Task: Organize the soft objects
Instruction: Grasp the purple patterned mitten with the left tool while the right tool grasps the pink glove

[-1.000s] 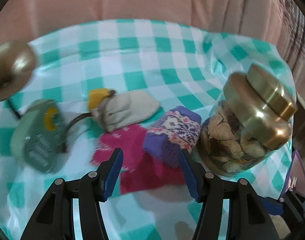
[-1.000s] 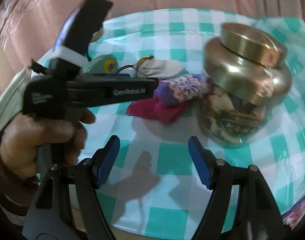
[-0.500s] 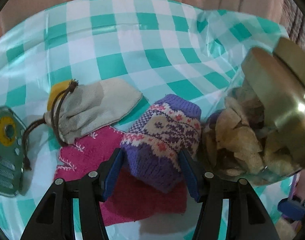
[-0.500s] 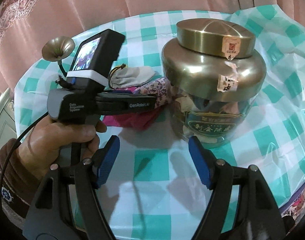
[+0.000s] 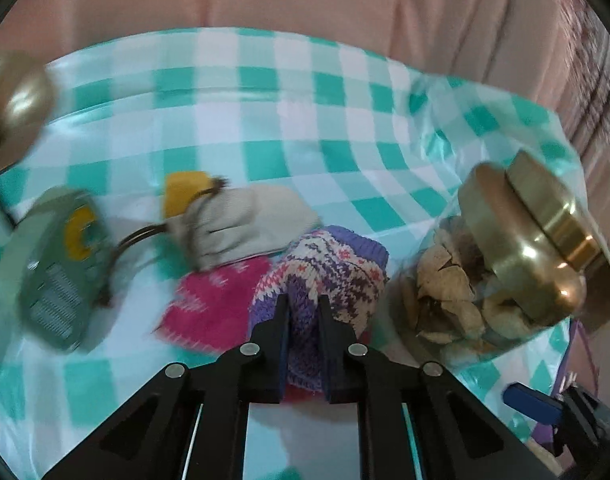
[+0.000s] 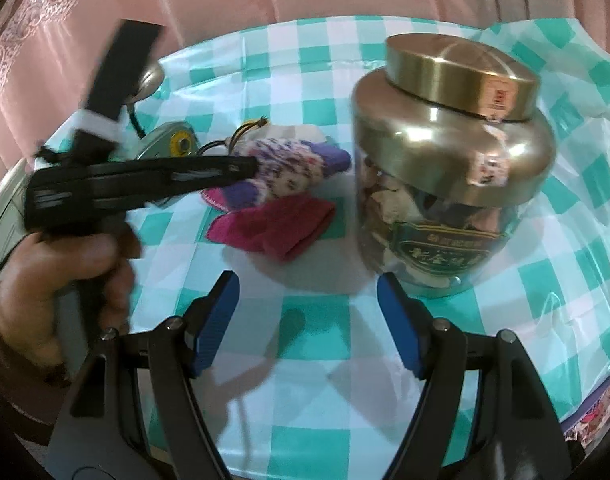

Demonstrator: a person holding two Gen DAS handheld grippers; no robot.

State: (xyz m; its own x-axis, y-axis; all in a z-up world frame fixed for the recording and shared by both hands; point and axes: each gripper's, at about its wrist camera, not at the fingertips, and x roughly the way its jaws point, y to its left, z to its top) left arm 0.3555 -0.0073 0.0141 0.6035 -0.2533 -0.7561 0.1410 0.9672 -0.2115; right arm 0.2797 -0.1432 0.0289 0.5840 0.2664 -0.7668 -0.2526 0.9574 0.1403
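pink curtains hang behind a table under a teal-checked cloth (image 6: pixel 313 312). left gripper (image 5: pixel 303 304) has just been closing and its jaws now pinch the purple knit sock (image 5: pixel 329 264), which sits at centre, just beside the jar (image 5: pixel 501 272) at its 3 o'clock. a pink sock (image 5: pixel 213 300) lies under it toward 9 o'clock, a beige pouch (image 5: pixel 245 220) at 11 o'clock, a green device (image 5: pixel 57 264) farther left. right gripper (image 6: pixel 307 320) hovers over bare cloth, jaws wide and empty, jar at its 1 o'clock.
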